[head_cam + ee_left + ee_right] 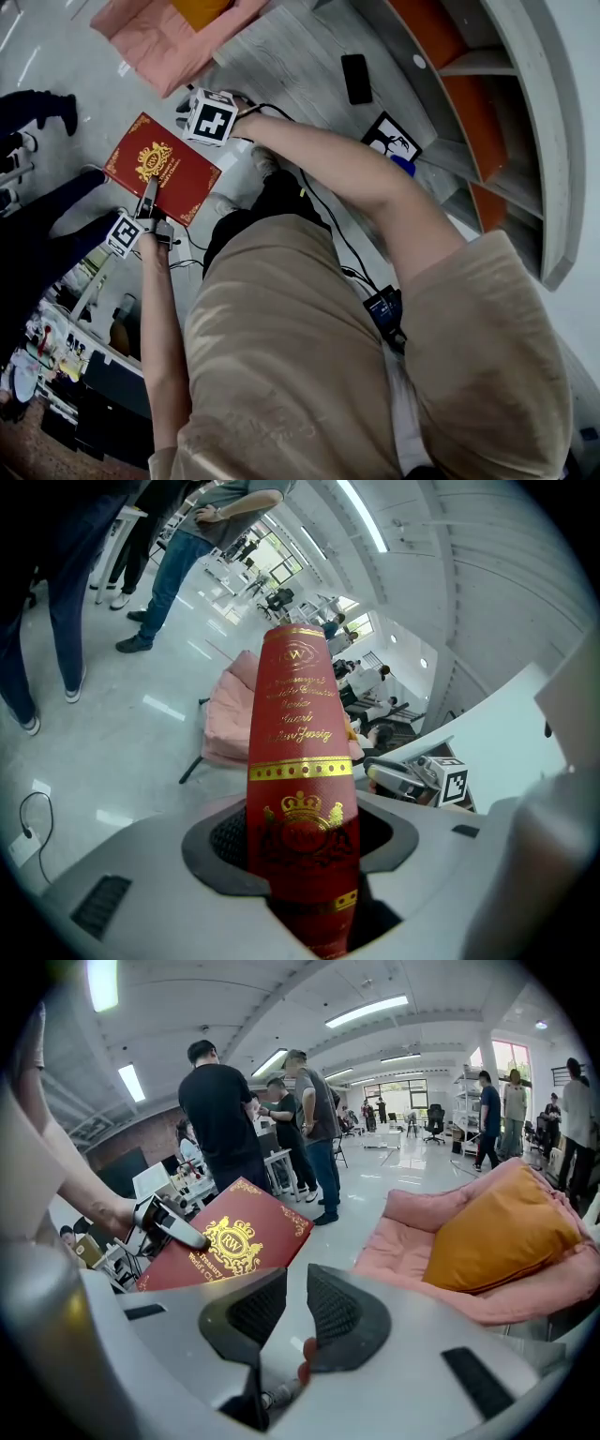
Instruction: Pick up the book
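One red book (161,169), two grippers. Left gripper (302,850) clamped on book's near edge, book raised off floor and sticking out ahead of jaws. Right gripper (295,1283) pinched together, nothing between jaws. Book lies near it on its left side, not touching. One pink cushion (427,1232), one orange pillow (502,1232) on it, one black phone (356,78).

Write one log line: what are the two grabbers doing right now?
left gripper: shut on red book | right gripper: shut, empty, near it
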`<state>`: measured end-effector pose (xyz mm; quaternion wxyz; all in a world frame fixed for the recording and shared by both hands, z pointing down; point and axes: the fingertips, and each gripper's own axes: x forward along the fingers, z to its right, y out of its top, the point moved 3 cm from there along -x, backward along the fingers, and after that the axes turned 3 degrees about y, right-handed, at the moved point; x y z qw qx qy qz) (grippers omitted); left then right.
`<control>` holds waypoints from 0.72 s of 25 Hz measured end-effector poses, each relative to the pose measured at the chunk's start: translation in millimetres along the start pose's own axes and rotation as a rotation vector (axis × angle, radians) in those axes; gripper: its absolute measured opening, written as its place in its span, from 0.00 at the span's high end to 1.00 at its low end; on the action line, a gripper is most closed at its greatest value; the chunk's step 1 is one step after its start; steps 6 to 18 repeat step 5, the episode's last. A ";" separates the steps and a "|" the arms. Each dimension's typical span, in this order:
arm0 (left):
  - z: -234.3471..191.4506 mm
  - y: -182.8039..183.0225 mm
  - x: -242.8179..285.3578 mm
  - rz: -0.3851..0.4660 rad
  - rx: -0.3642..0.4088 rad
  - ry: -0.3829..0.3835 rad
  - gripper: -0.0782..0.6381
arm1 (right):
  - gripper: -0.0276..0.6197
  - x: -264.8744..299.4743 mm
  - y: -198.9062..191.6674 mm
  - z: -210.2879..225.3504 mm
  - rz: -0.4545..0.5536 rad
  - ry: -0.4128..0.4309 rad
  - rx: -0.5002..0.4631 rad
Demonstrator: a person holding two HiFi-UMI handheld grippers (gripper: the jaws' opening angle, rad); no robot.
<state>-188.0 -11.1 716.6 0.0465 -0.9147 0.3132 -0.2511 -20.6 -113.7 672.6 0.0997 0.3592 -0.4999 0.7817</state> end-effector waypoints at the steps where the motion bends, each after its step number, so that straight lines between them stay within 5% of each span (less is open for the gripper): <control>1: 0.7 -4.7 1.4 -0.005 -0.009 -0.013 0.55 | 0.85 -2.0 -3.5 -2.1 0.001 0.002 0.010; 5: -15.2 -31.0 -6.3 -0.064 0.024 0.070 0.55 | 0.85 -16.2 -30.3 -18.1 0.007 0.007 0.100; 18: -15.2 -31.0 -6.3 -0.064 0.024 0.070 0.55 | 0.85 -16.2 -30.3 -18.1 0.007 0.007 0.100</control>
